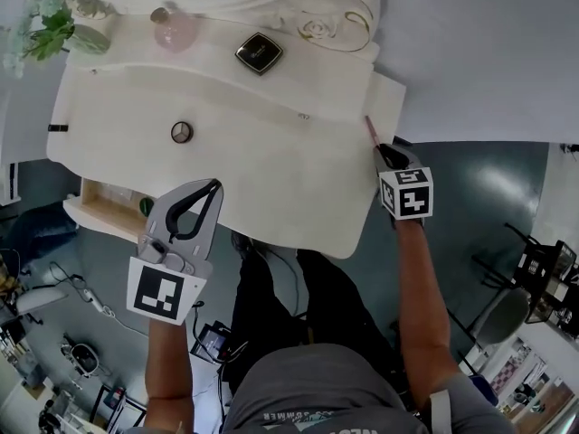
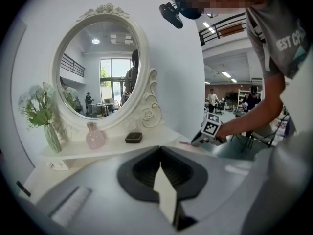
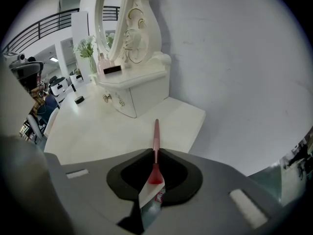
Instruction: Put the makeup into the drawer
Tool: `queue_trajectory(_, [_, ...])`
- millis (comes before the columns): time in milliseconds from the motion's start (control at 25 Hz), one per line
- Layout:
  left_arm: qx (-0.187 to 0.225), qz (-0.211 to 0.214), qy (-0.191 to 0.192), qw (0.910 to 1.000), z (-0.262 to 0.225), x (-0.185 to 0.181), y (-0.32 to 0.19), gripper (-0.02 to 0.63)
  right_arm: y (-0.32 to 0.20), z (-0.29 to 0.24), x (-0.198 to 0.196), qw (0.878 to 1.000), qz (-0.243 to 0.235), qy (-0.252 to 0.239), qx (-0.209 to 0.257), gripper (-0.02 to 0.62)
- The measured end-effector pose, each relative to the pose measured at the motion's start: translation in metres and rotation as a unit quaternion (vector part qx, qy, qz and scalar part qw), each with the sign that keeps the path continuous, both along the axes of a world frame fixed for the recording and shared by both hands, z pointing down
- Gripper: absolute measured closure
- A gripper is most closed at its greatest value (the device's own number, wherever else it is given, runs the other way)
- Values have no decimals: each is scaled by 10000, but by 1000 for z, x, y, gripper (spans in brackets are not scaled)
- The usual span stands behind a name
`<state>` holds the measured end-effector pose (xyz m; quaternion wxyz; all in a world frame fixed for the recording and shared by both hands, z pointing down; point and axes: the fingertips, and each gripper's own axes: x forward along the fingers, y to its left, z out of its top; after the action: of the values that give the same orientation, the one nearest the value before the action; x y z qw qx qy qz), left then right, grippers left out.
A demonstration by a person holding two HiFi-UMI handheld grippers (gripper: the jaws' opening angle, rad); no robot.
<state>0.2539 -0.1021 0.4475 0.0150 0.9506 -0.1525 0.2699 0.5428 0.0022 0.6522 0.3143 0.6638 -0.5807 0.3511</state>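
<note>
A thin pink makeup stick (image 3: 156,133) with a flat red end runs between the jaws of my right gripper (image 3: 155,153), which is shut on it. In the head view the stick (image 1: 371,131) points over the right rear corner of the white vanity table (image 1: 271,179), ahead of the right gripper (image 1: 381,148). My left gripper (image 1: 214,186) hovers over the table's front left, jaws shut and empty (image 2: 160,153). Below it the drawer (image 1: 101,203) stands pulled out at the table's left front. A black compact (image 1: 259,52) lies on the raised back shelf.
A small round dark item (image 1: 181,132) sits on the tabletop. A pink bottle (image 1: 172,28) and a vase of flowers (image 1: 50,30) stand on the shelf under the oval mirror (image 2: 98,67). Two small drawer fronts with knobs (image 3: 111,99) sit below the shelf. A white wall (image 1: 470,52) borders the table's right side.
</note>
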Motion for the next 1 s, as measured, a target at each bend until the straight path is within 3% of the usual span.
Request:
queue_trajectory(520, [214, -566, 392, 9974, -31, -72, -16, 604, -8, -68, -55, 9989, -246, 213, 351, 552])
queue_trajectory(1000, [452, -1455, 550, 9868, -58, -202, -28, 604, -45, -119, -156, 9938, -930, 273, 538, 552])
